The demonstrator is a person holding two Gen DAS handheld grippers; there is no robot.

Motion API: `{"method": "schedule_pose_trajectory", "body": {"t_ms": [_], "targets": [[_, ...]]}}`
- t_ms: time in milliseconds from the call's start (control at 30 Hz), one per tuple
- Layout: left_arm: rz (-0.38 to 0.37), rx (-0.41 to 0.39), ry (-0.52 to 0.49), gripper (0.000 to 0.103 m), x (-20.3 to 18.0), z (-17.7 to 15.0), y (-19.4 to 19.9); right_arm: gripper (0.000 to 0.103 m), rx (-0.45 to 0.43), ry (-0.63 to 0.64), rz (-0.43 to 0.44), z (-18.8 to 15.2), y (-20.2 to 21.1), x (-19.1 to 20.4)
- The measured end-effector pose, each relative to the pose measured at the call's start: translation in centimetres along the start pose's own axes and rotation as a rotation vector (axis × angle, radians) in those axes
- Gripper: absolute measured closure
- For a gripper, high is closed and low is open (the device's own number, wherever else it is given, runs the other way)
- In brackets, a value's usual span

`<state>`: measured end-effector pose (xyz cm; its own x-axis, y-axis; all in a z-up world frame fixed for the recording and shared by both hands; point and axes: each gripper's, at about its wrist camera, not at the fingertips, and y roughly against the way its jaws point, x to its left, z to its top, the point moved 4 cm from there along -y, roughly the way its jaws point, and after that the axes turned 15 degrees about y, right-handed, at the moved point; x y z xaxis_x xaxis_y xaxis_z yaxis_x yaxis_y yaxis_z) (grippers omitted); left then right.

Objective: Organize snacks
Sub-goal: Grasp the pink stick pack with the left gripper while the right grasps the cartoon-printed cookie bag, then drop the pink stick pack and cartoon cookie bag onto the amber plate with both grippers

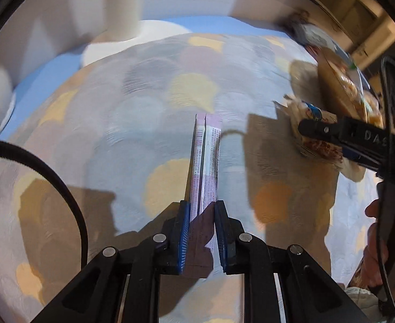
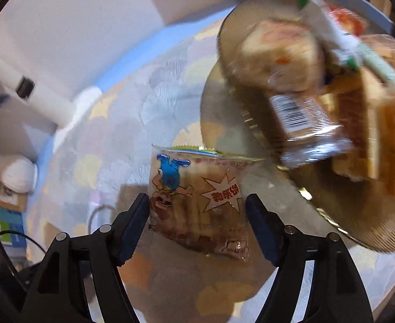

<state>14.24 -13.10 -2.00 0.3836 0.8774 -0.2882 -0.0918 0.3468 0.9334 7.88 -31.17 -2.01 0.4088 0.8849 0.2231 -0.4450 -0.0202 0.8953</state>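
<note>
Left gripper [image 1: 202, 210] clamped on pink stick packets [image 1: 206, 158], right gripper [image 2: 197, 202] parted around cartoon snack bag [image 2: 197, 202].

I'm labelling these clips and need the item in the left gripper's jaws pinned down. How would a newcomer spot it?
Start at the round table with the pastel scalloped cloth. Over its middle, the left gripper is shut on a long, thin stick sachet. It is pale pink and white with a barcode, unlike the clear, cartoon-printed snack bag and the bakery packs nearby.
</note>
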Motion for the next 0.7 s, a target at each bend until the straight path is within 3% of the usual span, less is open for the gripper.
{"method": "schedule_pose_trajectory", "body": {"t_ms": [100, 333, 467, 533, 700], "targets": [[-0.009, -0.006, 0.040, 0.085, 1.2, -0.3, 0.6, 0.044, 0.014, 0.107, 0.001, 0.2, 0.1, 1.3], [-0.042, 0.006, 0.095, 0.085, 1.4, -1.7, 0.7, 0.045, 0.151, 0.329, 0.193, -3.5, 0.4, 4.2], [-0.052, -0.004, 0.156, 0.085, 2.4, -2.1, 1.0, 0.044, 0.161, 0.367, 0.210, -4.4, 0.6, 3.9], [-0.051, -0.009, 0.174, 0.079, 2.1, -1.8, 0.8, 0.043, 0.175, 0.339, 0.226, -3.9, 0.2, 3.5], [0.003, -0.041, 0.122, 0.077, 1.2, -1.5, 0.4, 0.035, 0.179, 0.383, 0.188, -3.6, 0.1, 4.7]]}}
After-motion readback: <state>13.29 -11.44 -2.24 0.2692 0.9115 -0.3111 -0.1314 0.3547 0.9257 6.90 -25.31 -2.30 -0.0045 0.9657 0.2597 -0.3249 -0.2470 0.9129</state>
